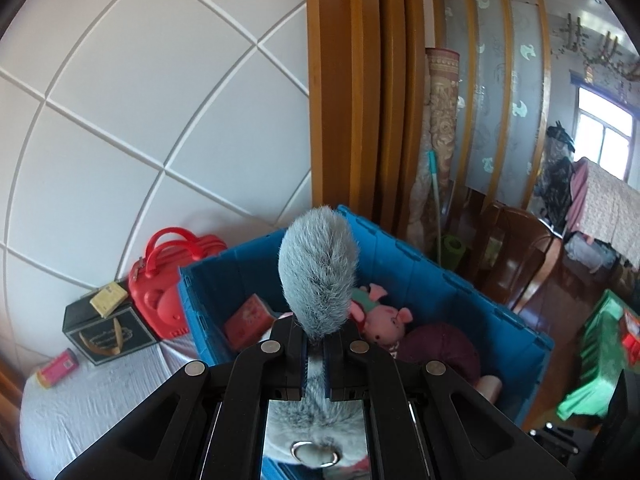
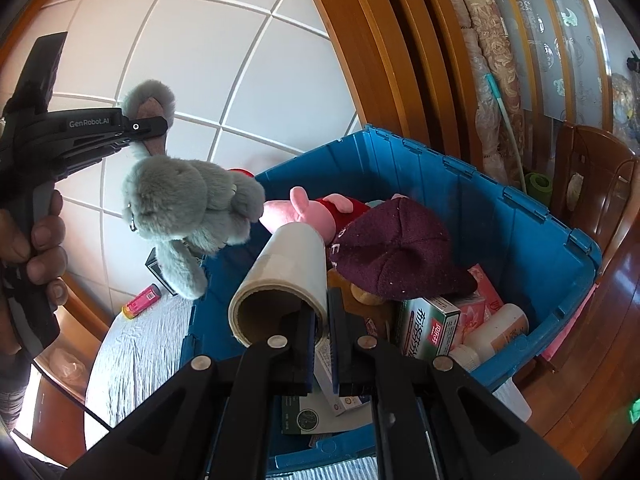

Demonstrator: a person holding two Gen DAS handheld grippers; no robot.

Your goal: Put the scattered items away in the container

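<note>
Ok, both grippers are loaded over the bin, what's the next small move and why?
Probably open the left gripper first: it pinches the grey plush rabbit by one ear, hanging over the near-left rim of the blue crate, so nudge it rightward before release. The right gripper holds the film roll already above the crate.

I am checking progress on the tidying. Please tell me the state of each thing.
Left gripper: shut on the grey rabbit's ear.
Grey rabbit: hanging above the blue box.
Right gripper: shut on the roll's wall.
Roll: held over the box.
Pig toy: lying inside.
</note>
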